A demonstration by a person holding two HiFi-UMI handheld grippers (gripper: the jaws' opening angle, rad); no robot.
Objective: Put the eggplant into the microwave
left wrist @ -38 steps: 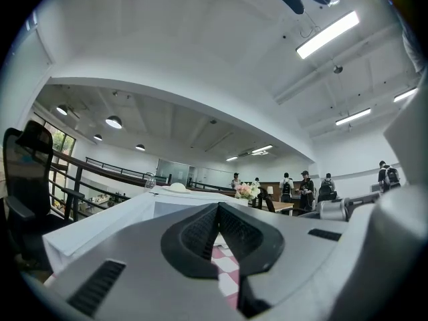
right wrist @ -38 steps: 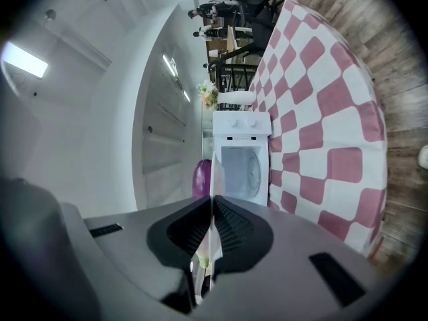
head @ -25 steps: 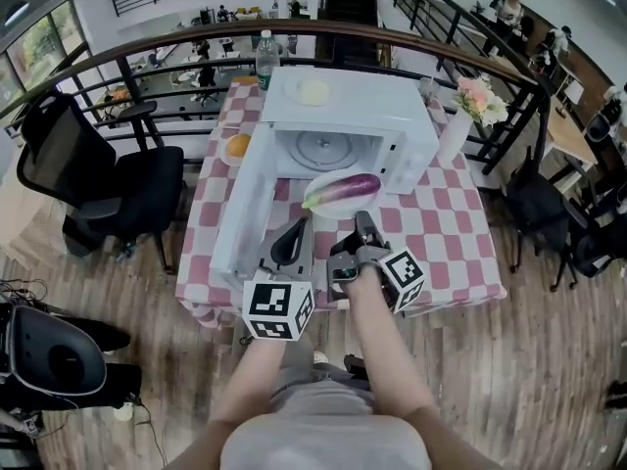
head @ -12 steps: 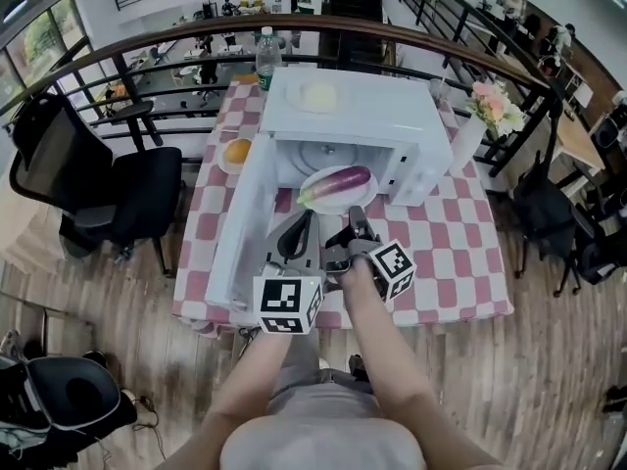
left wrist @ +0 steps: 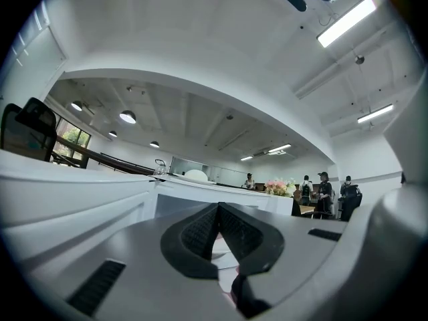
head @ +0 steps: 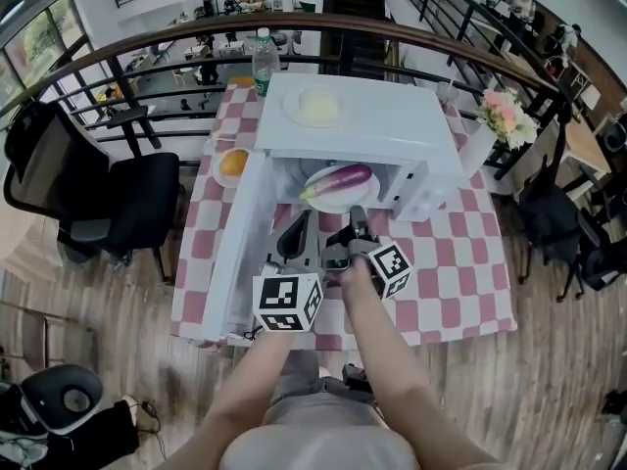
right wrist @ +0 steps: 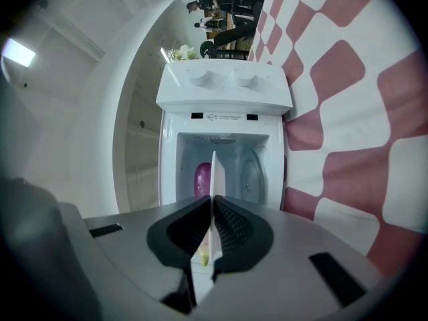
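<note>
Lying under the microwave [head: 377, 116], a checked tablecloth [head: 460, 272] borders the curved railing [head: 196, 33].

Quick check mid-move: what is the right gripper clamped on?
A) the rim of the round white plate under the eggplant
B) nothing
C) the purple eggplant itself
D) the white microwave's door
A: in the right gripper view, the right gripper has its jaws shut on the thin edge of the round white plate, and the purple eggplant lies on the plate beyond them.
</note>
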